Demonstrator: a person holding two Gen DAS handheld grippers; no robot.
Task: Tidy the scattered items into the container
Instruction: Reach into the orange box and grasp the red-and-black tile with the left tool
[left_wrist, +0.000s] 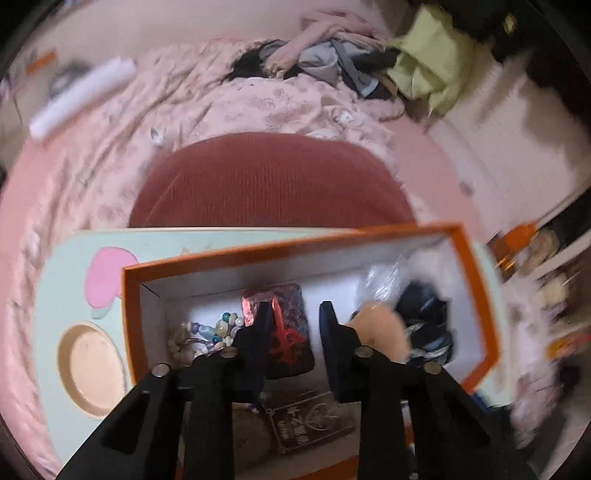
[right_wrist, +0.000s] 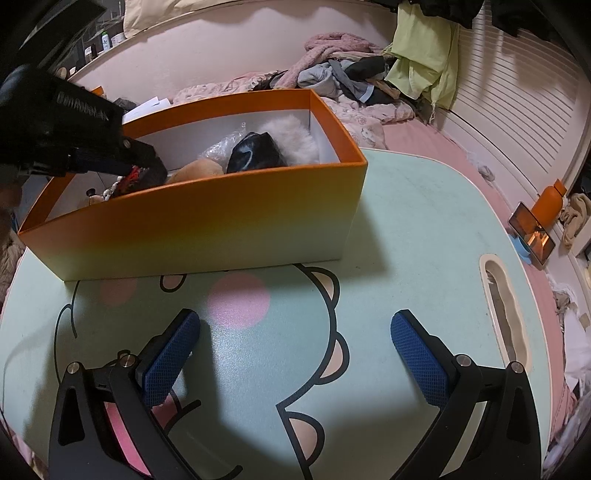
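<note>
An orange box (right_wrist: 207, 218) with a white inside stands on the mint cartoon table (right_wrist: 424, 221). My left gripper (left_wrist: 295, 308) is open and empty above the box's inside (left_wrist: 476, 280), over a dark card with a red cross (left_wrist: 286, 332). Beads (left_wrist: 207, 334), a tan soft item (left_wrist: 380, 328), a dark bundle (left_wrist: 428, 321) and clear plastic (left_wrist: 384, 277) lie in the box. A dark printed card (left_wrist: 314, 421) lies below the gripper. My right gripper (right_wrist: 295, 334) is open and empty over the table in front of the box. The left gripper body (right_wrist: 74, 136) reaches into the box.
The table sits on a pink bed with a dark red cushion (left_wrist: 269, 181) and a heap of clothes (right_wrist: 351, 74). A round cup recess (left_wrist: 92, 369) and a handle slot (right_wrist: 504, 306) are cut in the table. A phone (right_wrist: 532, 232) and an orange bottle (right_wrist: 550, 201) lie at right.
</note>
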